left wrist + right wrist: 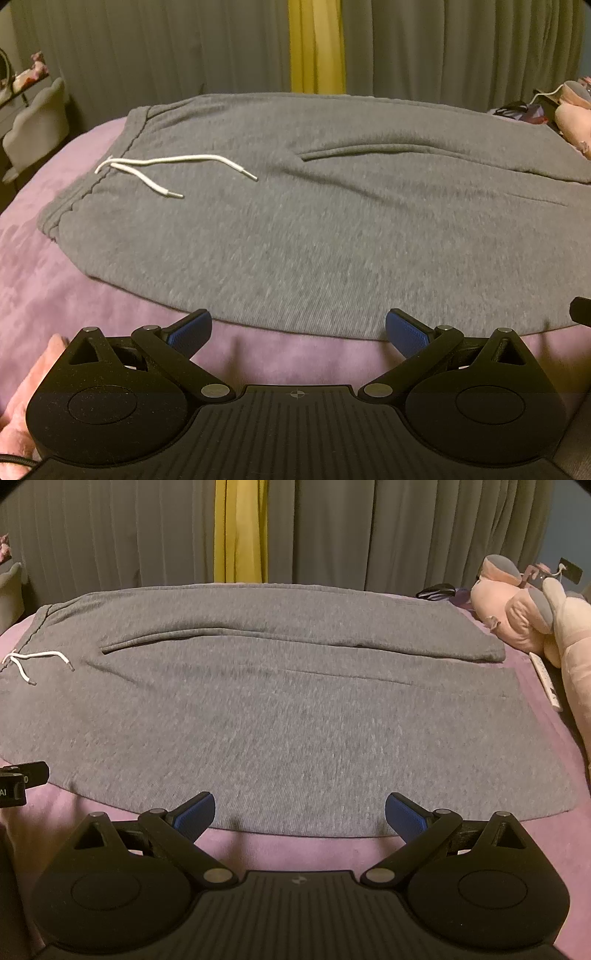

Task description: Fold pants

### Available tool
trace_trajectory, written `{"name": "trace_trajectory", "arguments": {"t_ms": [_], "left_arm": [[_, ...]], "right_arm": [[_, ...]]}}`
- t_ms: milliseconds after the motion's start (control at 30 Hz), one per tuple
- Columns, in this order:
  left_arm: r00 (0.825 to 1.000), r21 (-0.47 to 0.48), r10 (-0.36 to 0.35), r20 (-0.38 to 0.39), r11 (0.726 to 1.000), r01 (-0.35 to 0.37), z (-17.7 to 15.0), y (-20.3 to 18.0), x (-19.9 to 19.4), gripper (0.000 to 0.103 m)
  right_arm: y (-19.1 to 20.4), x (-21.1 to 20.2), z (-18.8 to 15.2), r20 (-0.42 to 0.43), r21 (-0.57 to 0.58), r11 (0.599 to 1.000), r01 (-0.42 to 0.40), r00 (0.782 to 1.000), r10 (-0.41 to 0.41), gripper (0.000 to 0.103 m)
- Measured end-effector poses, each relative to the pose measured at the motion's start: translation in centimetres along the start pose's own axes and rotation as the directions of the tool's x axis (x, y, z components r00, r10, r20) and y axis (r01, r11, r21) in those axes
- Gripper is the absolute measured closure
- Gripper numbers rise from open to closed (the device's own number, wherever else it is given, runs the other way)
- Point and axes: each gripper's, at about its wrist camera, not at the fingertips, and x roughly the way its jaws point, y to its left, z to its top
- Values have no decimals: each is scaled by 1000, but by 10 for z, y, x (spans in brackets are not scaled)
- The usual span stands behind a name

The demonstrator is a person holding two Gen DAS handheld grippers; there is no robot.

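Note:
Grey sweatpants (295, 229) lie flat on a purple bedspread (66, 266), waistband to the left with a white drawstring (166, 170) on top, legs running right. In the right wrist view the same pants (295, 720) show both legs side by side, leg ends at the right. My left gripper (298, 330) is open at the pants' near edge, nothing between its blue pads (190, 334). My right gripper (300, 814) is also open at the near edge, farther along the leg. A black part of the left gripper (18, 781) shows at the left edge.
Pink plush toys (535, 620) and a white remote (546, 685) lie at the bed's right side by the leg ends. A pale chair (37, 125) stands to the left. Grey curtains with a yellow strip (317, 44) hang behind the bed. The bedspread (288, 853) shows near me.

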Motion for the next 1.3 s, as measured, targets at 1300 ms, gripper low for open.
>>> {"name": "trace_trajectory", "arguments": {"t_ms": [1300], "left_arm": [[1000,-2,3,-15,1000,-3,0,-3,7,0]], "right_arm": [[-3,5,1,-39,20,999,-49,998,50,4]]}}
